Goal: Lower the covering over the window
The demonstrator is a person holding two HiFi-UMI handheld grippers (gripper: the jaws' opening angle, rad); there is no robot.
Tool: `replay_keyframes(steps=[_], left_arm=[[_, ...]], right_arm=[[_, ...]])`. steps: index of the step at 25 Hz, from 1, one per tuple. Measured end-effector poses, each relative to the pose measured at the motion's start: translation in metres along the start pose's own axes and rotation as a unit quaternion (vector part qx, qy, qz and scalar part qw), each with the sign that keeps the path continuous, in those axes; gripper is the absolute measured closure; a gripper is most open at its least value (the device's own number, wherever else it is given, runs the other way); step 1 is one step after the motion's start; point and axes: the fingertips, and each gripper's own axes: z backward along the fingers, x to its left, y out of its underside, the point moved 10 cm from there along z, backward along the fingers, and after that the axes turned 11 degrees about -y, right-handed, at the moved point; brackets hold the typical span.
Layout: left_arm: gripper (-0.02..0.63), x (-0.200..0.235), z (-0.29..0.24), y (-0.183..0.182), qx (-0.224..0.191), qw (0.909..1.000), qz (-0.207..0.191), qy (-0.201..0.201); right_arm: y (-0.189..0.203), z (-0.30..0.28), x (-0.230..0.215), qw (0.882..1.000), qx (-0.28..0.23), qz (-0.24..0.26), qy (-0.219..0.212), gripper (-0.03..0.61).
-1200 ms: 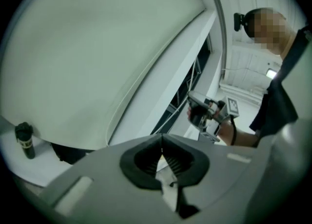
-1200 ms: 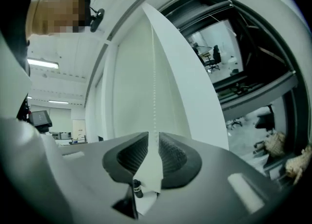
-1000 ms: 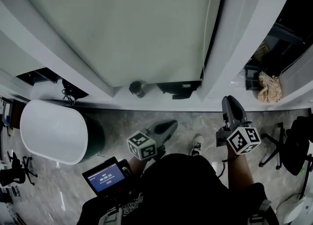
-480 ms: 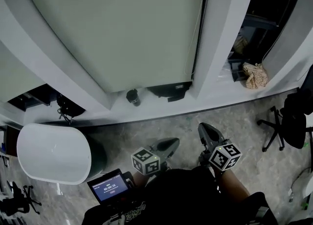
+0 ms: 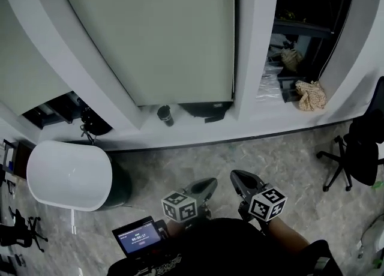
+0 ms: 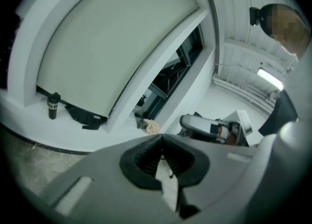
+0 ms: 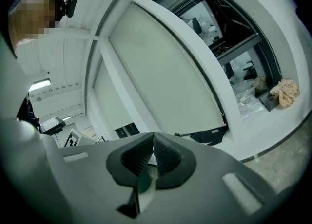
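A: Where is the blind (image 5: 162,35) sitting?

B: The pale blind is hanging over the middle window. Its bottom edge is stopping just short of the window sill (image 5: 198,129), and a narrow dark gap is showing beneath it.

A: Anything lying on that sill?

B: A dark cup (image 5: 164,114) is standing upright under the blind's lower left corner. A flat black object (image 5: 207,110) is lying just to its right, in the gap. Past the white pillar, a crumpled cloth (image 5: 310,95) is resting on the sill in front of an uncovered, dark pane.

A: And the grippers?

B: Both are hanging low in front of the person, over the marbled floor (image 5: 180,158) and well apart from the blind. The left gripper (image 5: 209,182) is pointing up and to the right in the head view. Its jaws are pressing together with nothing between them. The right gripper (image 5: 236,176) is sitting just beside it, pointing up and to the left, with its jaws likewise meeting tip to tip and gripping nothing. The two noses are angling towards each other, near but not touching.

A: Surroundings?

B: A white oval fixture (image 5: 69,174) is sitting on the floor at lower left. An office chair (image 5: 360,149) is standing at the right edge. A small screen (image 5: 139,237) is glowing by the person's body, left of the left gripper's marker cube.
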Motion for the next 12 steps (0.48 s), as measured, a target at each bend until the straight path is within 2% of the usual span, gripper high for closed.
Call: replay_keyframes(steps=[5, 9, 12], left_arm=[[0.614, -0.059, 0.029, 0.058, 0.013, 0.9997, 0.010, -0.017], [0.614, -0.083, 0.067, 0.082, 0.003, 0.9976, 0.029, -0.062], [0.614, -0.094, 0.078, 0.093, 0.018, 0.9963, 0.036, -0.076]], right_arm=[[0.033, 0.064, 0.016, 0.999, 0.012, -0.031, -0.017, 0.571], [0.053, 0.092, 0.035, 0.997, 0.027, -0.049, -0.048, 0.571], [0.060, 0.098, 0.046, 0.995, 0.029, -0.057, -0.073, 0.571]])
